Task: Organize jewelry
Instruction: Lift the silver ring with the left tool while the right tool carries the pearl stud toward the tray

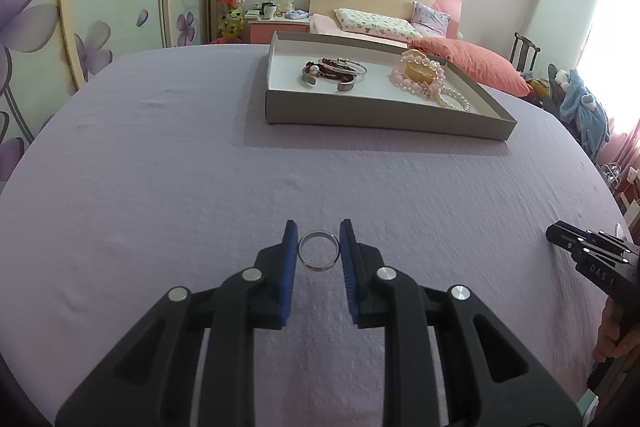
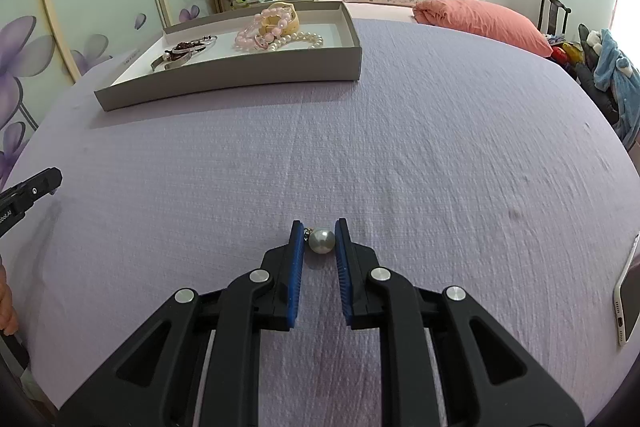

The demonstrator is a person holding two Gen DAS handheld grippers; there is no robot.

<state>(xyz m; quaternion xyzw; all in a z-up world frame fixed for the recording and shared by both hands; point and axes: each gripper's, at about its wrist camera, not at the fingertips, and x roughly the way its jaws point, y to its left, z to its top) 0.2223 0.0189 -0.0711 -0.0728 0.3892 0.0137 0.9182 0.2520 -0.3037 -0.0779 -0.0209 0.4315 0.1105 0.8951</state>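
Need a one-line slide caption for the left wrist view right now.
Left gripper jaws bracketing a silver ring on the lilac bedspread, jewelry tray ahead.

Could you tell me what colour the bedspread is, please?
Lilac bedspread; the right wrist view shows it best.

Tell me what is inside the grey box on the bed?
The grey box holds metal bangles, a dark red bead bracelet, pink beads and pearls. Whatever lies under these piles is covered.
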